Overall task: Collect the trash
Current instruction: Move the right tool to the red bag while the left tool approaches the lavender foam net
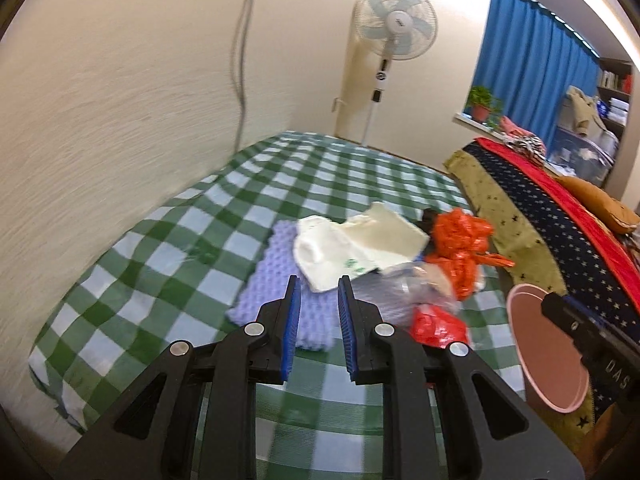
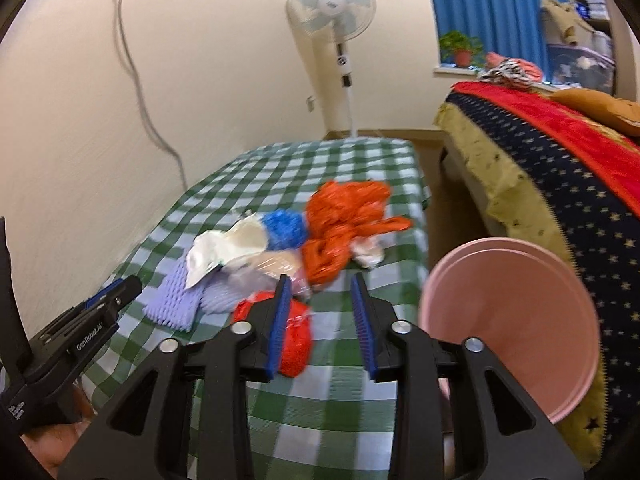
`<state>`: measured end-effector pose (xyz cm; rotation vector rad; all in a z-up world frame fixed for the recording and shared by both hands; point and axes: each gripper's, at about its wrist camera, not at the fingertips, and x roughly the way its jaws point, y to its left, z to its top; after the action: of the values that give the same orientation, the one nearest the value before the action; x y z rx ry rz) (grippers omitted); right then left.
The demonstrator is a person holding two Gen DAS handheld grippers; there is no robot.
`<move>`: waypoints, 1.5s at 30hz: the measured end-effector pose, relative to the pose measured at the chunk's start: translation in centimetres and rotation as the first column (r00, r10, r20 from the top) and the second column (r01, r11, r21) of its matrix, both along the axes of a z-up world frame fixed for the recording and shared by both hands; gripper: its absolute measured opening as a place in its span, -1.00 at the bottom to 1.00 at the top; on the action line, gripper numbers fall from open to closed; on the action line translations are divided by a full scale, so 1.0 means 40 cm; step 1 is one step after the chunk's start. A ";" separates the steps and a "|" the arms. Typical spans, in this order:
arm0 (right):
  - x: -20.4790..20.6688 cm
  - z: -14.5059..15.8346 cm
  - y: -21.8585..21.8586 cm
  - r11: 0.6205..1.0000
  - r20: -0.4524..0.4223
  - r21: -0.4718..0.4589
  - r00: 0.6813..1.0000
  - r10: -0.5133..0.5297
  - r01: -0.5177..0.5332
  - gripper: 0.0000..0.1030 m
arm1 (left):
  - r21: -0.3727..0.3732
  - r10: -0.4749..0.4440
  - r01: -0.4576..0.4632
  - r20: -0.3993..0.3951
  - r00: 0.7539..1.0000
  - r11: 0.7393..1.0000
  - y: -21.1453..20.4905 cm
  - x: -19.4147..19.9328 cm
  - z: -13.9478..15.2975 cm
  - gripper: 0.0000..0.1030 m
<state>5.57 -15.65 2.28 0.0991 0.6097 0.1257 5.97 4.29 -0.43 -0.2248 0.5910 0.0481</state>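
Note:
A heap of trash lies on the green checked table (image 1: pixel 160 248): a purple foam net (image 1: pixel 276 280), white paper wrappers (image 1: pixel 340 248), an orange plastic bag (image 1: pixel 460 248), a clear plastic bag (image 1: pixel 408 288) and a red foam net (image 1: pixel 438 326). My left gripper (image 1: pixel 319 284) is open and empty, just short of the purple net and white paper. My right gripper (image 2: pixel 320 284) is open and empty above the red foam net (image 2: pixel 296 336), near the orange bag (image 2: pixel 348 220). A blue net (image 2: pixel 286 228) shows too. A pink bin (image 2: pixel 508 320) stands at the table's right edge.
A bed with a starred navy and red cover (image 2: pixel 560 184) stands right of the table, with a narrow gap between. A standing fan (image 2: pixel 332 4) is at the far wall. A cable (image 2: pixel 136 80) hangs down the left wall. The left gripper (image 2: pixel 80 332) shows at left.

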 end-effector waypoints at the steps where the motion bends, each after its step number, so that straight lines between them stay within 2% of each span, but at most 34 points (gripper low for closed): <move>1: 0.006 -0.007 0.007 1.000 -0.006 0.004 1.000 0.008 -0.008 -0.07 | 0.000 0.009 -0.009 -0.004 1.000 1.000 0.006 0.001 -0.003 -0.63; 9: 0.069 -0.076 0.064 0.996 -0.107 0.036 0.991 0.079 -0.075 0.25 | -0.034 0.135 -0.138 -0.092 0.987 0.990 0.088 0.034 -0.055 -0.62; 11: 0.083 -0.096 0.073 0.996 -0.138 0.034 0.986 0.090 -0.086 0.38 | -0.040 0.141 -0.147 -0.118 0.983 0.988 0.095 0.045 -0.070 -0.54; 13: 0.097 -0.118 0.079 0.995 -0.172 0.027 0.980 0.099 -0.096 0.39 | -0.040 0.148 -0.154 -0.135 0.980 0.987 0.097 0.055 -0.084 -0.19; 21: 0.124 -0.172 0.077 0.994 -0.246 0.031 0.963 0.105 -0.101 0.39 | -0.060 0.143 -0.158 -0.205 0.968 0.986 0.099 0.088 -0.124 -0.13; 29: 0.128 -0.186 0.088 0.992 -0.261 0.021 0.958 0.122 -0.121 0.34 | -0.055 0.114 -0.130 -0.240 0.964 0.990 0.086 0.101 -0.139 -0.14; 32: 0.127 -0.186 0.096 0.991 -0.260 0.011 0.956 0.133 -0.135 0.23 | -0.060 0.101 -0.119 -0.249 0.963 0.991 0.083 0.102 -0.143 -0.16; 37: 0.121 -0.182 0.102 0.989 -0.254 -0.004 0.957 0.142 -0.147 0.16 | -0.079 0.069 -0.091 -0.250 0.966 0.993 0.080 0.107 -0.145 -0.55; 40: 0.117 -0.177 0.100 0.989 -0.248 -0.010 0.958 0.142 -0.149 0.14 | -0.081 0.053 -0.075 -0.245 0.968 0.994 0.073 0.110 -0.142 -0.71; 45: 0.108 -0.166 0.093 0.990 -0.233 -0.016 0.963 0.134 -0.142 0.09 | -0.067 0.045 -0.061 -0.217 0.975 0.996 0.064 0.100 -0.125 -0.76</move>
<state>9.90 -11.95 -4.36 0.0399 0.8516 0.2419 9.97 6.85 -5.41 -0.3089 0.8042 0.1032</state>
